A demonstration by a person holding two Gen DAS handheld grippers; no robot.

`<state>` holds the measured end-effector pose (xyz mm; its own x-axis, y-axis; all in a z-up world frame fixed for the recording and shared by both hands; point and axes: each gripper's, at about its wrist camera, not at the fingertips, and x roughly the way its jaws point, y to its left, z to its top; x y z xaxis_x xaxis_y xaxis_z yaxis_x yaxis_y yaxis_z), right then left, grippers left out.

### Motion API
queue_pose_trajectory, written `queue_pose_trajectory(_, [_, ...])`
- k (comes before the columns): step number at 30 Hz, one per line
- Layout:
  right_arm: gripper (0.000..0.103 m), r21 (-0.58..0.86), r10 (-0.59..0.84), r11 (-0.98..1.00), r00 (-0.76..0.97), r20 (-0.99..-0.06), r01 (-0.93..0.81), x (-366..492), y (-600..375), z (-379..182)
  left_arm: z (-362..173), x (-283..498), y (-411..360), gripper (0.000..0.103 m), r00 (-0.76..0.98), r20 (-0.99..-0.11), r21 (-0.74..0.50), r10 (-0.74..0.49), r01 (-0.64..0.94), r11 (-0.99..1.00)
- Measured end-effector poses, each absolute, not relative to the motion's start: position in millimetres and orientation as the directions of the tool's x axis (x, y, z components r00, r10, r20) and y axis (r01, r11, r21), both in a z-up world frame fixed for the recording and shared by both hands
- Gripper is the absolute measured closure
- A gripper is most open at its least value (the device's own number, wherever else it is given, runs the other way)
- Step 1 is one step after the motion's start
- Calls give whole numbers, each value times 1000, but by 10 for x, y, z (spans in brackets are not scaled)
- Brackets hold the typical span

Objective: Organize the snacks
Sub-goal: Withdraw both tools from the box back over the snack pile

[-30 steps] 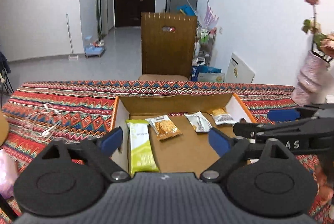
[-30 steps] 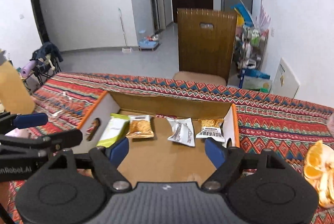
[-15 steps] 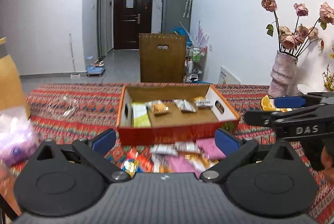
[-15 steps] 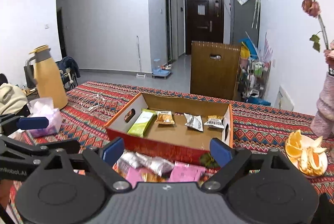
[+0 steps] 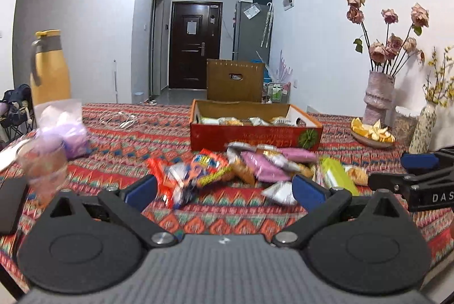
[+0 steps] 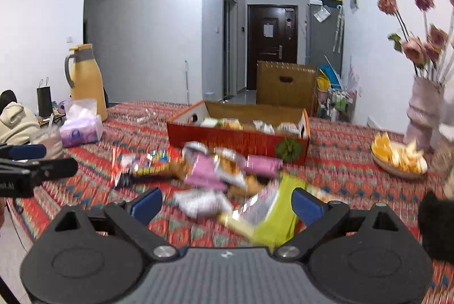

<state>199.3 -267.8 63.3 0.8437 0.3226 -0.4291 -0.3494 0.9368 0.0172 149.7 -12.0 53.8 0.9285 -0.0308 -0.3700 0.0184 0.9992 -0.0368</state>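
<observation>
From the left wrist, the left gripper (image 5: 224, 187) hung with jaws spread and empty over the snack pile (image 5: 249, 168), which lay on the worktop (image 5: 119, 139) before the red box (image 5: 255, 131). From the right wrist, the right gripper (image 6: 225, 202) had its jaws opening, gripping nothing, with a yellow-green packet (image 6: 272, 216) lying between them.

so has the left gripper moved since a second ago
Yes. The left gripper has pulled back from the red snack box: it was over the box's open top, and now the box sits farther off, behind the loose snack pile.
</observation>
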Motion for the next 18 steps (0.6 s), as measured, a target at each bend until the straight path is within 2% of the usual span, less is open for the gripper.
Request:
queue_pose_trajectory(9, [5, 39, 263, 960, 844, -468, -278, 1411, -2762, 82, 114, 1149, -150, 0, 909, -413, 3, -47, 53, 999])
queue_pose_trajectory(14, [5, 57, 259, 961, 818, -513, -269, 1333, -2791, -112, 65, 1186, -181, 0, 903, -426, 9, -53, 63, 998])
queue_pose_trajectory(18, [5, 67, 247, 966, 824, -510, -248, 1365, -2858, -113, 72, 1221, -201, 0, 904, -423, 14, -57, 70, 997])
